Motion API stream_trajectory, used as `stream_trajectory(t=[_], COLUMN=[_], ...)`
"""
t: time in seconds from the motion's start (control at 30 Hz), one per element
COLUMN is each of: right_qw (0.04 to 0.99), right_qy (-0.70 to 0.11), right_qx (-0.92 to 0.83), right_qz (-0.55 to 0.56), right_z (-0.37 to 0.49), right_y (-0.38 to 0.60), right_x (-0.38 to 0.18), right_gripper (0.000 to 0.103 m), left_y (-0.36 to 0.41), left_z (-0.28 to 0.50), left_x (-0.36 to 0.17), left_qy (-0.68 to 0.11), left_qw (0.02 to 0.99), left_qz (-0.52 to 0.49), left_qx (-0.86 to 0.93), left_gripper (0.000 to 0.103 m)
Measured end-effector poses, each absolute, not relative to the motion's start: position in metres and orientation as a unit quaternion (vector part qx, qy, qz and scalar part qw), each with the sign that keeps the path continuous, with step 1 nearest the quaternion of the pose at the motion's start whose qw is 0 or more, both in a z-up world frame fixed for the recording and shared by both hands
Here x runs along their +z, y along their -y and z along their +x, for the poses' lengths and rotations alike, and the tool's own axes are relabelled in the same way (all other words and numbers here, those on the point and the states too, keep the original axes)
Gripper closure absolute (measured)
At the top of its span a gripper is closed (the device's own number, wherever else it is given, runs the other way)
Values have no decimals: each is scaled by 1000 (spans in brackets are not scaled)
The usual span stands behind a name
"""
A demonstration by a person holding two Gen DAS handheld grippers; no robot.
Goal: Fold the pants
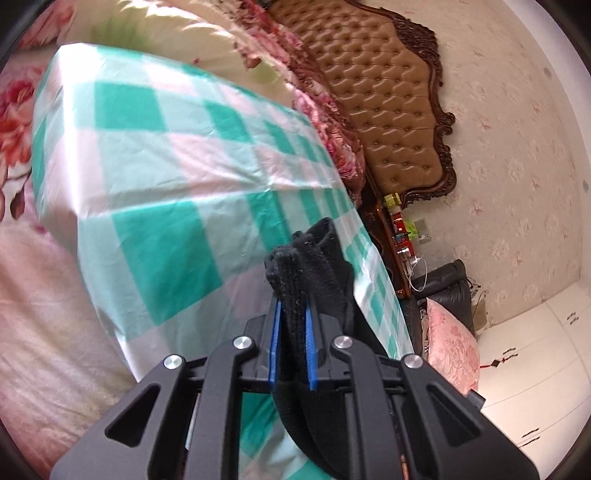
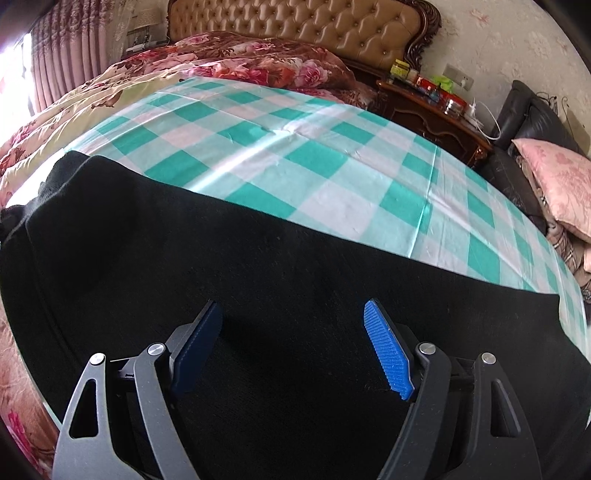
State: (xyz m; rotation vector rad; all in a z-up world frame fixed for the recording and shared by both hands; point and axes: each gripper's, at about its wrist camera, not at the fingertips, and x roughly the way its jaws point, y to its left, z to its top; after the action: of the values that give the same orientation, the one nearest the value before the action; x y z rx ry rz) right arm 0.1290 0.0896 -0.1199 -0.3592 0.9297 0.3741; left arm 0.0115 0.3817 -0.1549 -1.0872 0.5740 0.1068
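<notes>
Black pants [image 2: 280, 280] lie spread across the near part of a green-and-white checked sheet [image 2: 295, 147] on the bed. In the left wrist view my left gripper [image 1: 292, 306] is shut on a bunched edge of the black pants [image 1: 306, 258], which sticks up between the blue pads and hangs down below them. In the right wrist view my right gripper [image 2: 291, 314] hovers over the middle of the pants, its blue-padded fingers [image 2: 388, 350] wide apart with only flat fabric beneath them.
A tufted brown headboard [image 2: 295, 26] and floral quilts [image 2: 240, 62] lie at the far end of the bed. A cluttered wooden nightstand [image 2: 436, 107], a dark chair [image 2: 528, 122] and a pink cushion [image 2: 557, 177] stand to the right. White cabinets [image 1: 535, 362] line the wall.
</notes>
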Motion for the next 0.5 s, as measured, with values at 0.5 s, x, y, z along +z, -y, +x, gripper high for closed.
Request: stream_trajectory(t=[0.5], right_qw=[859], right_qy=[-451], right_qx=[188], right_qz=[-154], right_z=[131], right_y=[-85], right_x=[-123], right_gripper=[29], left_y=[-372], left_z=[12], left_x=[-127], left_qy=[-260], left_qw=[839], left_qz=[-477], left_qx=[41], left_gripper=[92])
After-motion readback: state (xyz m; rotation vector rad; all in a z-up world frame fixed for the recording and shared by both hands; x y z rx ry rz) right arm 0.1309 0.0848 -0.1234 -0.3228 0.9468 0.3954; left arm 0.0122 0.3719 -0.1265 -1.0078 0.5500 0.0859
